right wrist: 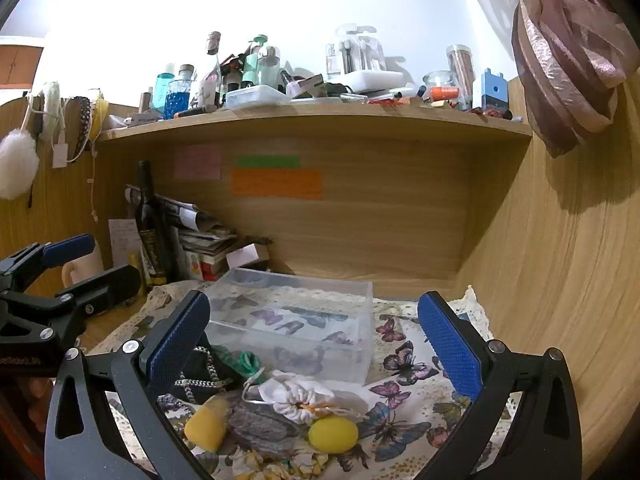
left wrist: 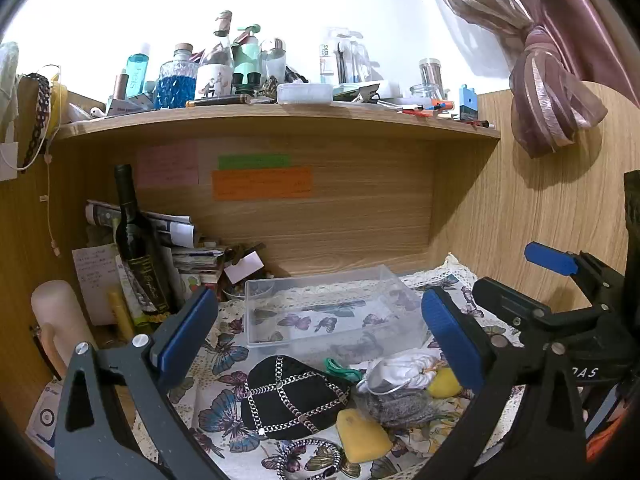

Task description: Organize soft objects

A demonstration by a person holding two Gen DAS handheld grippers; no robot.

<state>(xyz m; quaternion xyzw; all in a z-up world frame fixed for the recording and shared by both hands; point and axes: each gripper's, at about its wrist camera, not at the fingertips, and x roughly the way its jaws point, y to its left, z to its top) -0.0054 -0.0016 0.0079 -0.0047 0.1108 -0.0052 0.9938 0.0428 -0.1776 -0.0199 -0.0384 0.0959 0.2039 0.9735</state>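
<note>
A clear plastic box (left wrist: 332,312) stands empty on the butterfly cloth (left wrist: 224,360); it also shows in the right wrist view (right wrist: 296,320). In front of it lie a black cap with silver chains (left wrist: 288,396), a white scrunchie (left wrist: 400,372), a grey cloth (left wrist: 396,404), a green tie (left wrist: 336,368) and two yellow sponges (left wrist: 360,436) (left wrist: 442,384). My left gripper (left wrist: 320,344) is open and empty above the cap. My right gripper (right wrist: 312,360) is open and empty above the white scrunchie (right wrist: 296,396), the round yellow sponge (right wrist: 332,434) and the other sponge (right wrist: 206,426). The right gripper also shows in the left view (left wrist: 516,276).
A dark wine bottle (left wrist: 136,244), papers and a pale mug (left wrist: 60,320) crowd the left corner. A shelf (left wrist: 280,116) full of bottles runs overhead. A wooden wall (right wrist: 560,280) closes the right side. A chain bracelet (left wrist: 312,456) lies at the front.
</note>
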